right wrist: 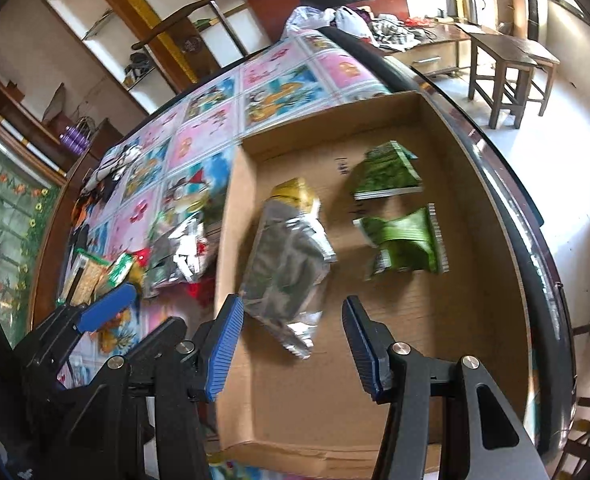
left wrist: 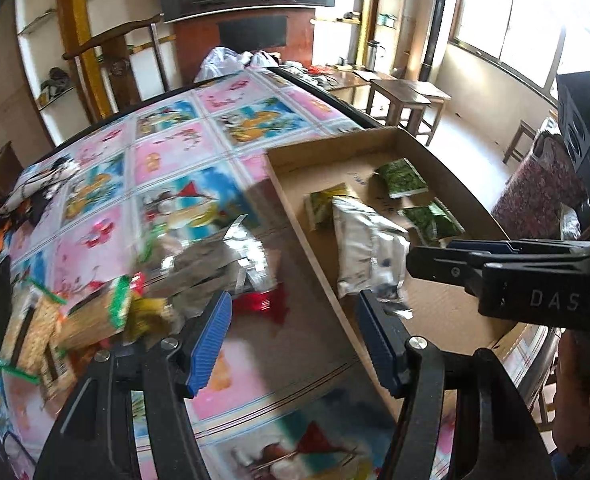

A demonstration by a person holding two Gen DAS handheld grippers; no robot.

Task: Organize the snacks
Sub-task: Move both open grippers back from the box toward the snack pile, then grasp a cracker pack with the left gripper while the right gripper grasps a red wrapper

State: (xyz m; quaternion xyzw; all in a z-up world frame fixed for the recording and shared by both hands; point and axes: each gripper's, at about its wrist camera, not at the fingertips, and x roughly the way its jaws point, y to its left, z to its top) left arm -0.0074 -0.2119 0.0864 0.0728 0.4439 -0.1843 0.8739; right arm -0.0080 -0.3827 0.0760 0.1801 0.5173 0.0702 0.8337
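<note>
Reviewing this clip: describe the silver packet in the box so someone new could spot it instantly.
Find the shallow cardboard box at the table's right edge. Four packets lie inside; the silver foil packet is on its left side, partly over a yellow-green packet. It is the largest and the only silvery one; the others are green.

Matt cardboard tray (right wrist: 475, 240), glossy foil packet (right wrist: 287, 264)

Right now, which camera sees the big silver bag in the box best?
The right wrist view: the silver bag lies whole and unblocked in the middle of the box, between that gripper's fingers. In the left wrist view the bag sits off to the side, its near end hidden behind a finger.
</note>
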